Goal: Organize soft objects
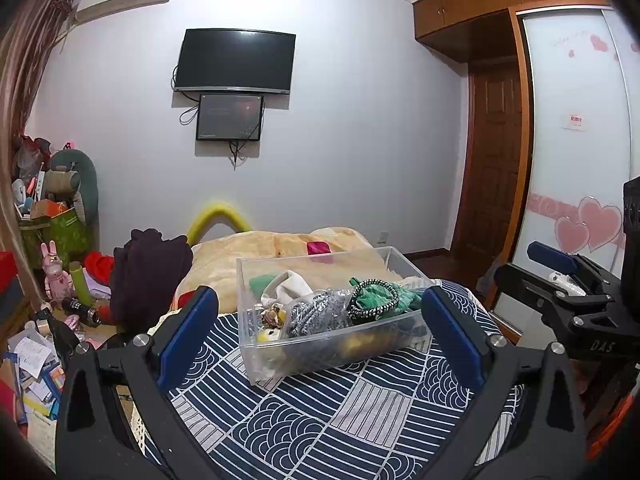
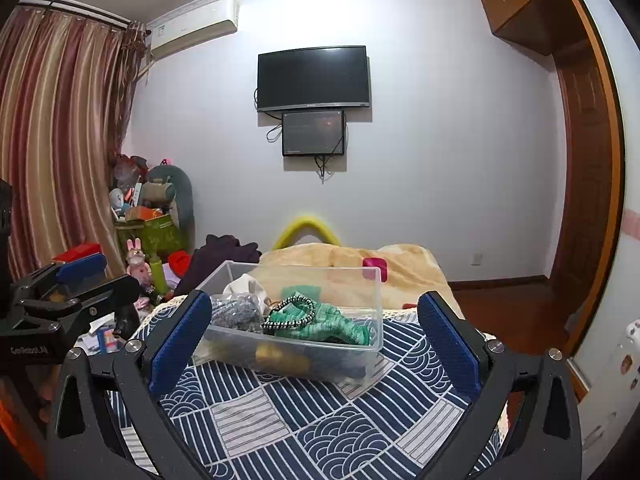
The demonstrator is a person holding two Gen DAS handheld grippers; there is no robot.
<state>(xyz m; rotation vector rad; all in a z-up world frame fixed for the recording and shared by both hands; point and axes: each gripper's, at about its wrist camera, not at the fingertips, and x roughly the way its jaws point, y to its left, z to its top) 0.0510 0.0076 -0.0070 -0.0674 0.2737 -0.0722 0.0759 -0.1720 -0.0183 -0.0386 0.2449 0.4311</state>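
While lengthwise left-right, clear bin [image 1: 320, 344] sits level.

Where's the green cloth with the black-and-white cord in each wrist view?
Left wrist: green cloth in the clear bin, right of centre, nearer the right finger.
Right wrist: green cloth in the bin's middle, centre frame.
Shared landmark: wall TV.

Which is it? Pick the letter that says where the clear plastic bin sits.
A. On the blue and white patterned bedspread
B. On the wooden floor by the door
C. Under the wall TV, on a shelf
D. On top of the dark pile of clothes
A: the clear plastic bin, with soft items such as a green cloth inside, rests directly on the blue and white patterned bedspread, ahead of both open grippers.
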